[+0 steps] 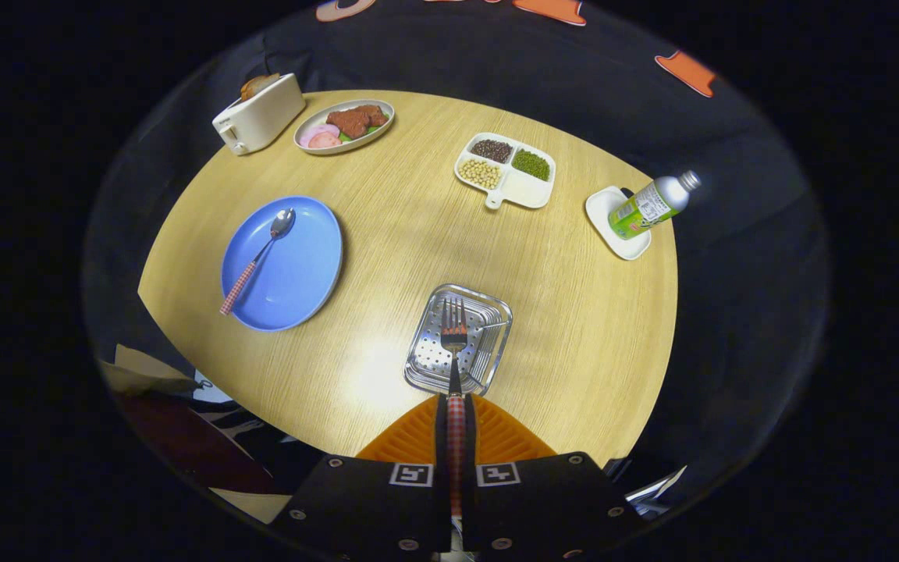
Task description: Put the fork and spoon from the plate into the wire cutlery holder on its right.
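Worktop [387,234] carries a blue plate [297,273] with the spoon [258,261] lying on it. The holder [488,312] stands to its right. Tongs [456,417] are clamped on the fork [454,336], tines over the holder.

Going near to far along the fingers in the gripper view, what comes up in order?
Hand-held gripper shut on the fork handle → fork tines over the wire holder → bare table → divided dish of beans, slightly to the right.
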The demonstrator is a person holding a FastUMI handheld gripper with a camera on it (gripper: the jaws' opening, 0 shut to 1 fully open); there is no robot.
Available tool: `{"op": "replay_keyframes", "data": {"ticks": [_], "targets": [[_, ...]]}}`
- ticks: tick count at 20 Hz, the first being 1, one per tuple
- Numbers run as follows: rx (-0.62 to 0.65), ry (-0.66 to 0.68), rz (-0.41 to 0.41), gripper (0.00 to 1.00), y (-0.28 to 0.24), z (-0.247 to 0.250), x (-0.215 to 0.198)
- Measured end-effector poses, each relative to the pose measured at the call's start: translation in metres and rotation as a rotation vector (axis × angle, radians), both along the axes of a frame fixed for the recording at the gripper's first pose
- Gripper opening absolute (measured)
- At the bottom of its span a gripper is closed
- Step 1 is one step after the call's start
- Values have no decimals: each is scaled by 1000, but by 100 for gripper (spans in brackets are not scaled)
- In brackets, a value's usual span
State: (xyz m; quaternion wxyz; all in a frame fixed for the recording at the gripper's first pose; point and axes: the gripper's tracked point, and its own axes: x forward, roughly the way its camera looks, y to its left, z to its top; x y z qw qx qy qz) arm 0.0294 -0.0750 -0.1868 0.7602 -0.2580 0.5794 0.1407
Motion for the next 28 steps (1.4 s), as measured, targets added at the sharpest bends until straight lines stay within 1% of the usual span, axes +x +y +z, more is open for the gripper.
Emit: {"op": "replay_keyframes", "data": {"ticks": [5,10,11,15,17,19,21,22,23,24,25,26,28], "targets": [[-50,82,41,6,-3,-22,14],[-70,160,68,6,-2,-37,10],[-75,163,70,6,-2,-40,11],[-69,140,58,11,-2,-36,13],[-66,123,49,13,-4,-33,12],[-67,102,29,16,-7,-29,13],[-57,42,-2,24,-6,-17,17],[-44,2,-20,32,-3,-10,19],[-28,-36,-36,37,1,-2,21],[-10,-84,-50,45,6,7,22],[12,-128,-65,48,16,15,22],[40,-179,-81,54,27,23,21],[107,-268,-115,60,54,33,15]]}}
